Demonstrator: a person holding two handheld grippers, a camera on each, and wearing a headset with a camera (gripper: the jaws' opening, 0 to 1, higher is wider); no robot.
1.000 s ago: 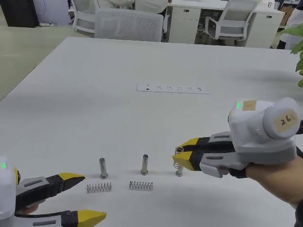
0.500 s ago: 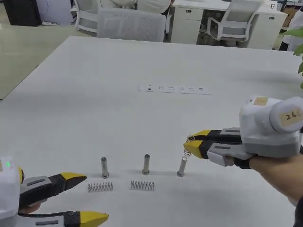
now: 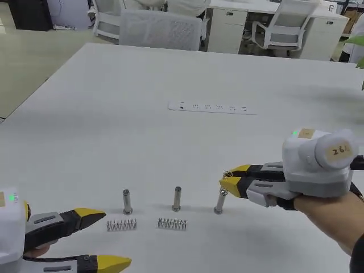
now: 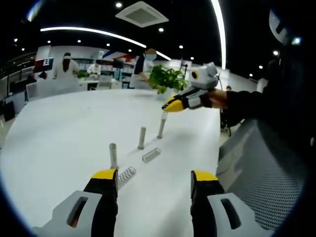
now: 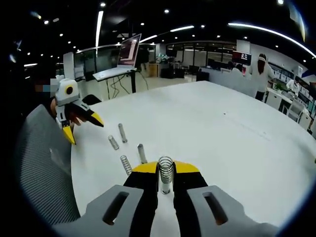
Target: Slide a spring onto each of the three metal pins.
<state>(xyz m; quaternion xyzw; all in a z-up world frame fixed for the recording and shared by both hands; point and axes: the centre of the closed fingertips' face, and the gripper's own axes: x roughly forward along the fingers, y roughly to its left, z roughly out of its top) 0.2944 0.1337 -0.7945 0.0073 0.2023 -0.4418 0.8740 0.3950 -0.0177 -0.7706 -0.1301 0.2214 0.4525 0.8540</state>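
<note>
White table, three upright pins, two loose springs, power strip

White matt tabletop, socket strip set flush near its middle, grey mesh chair at the far edge, white swivel chair and white desks beyond, leafy green plant, open laptop on a stand, ceiling light strips

Open table beyond; upright pins and loose springs clutter the near strip
</note>
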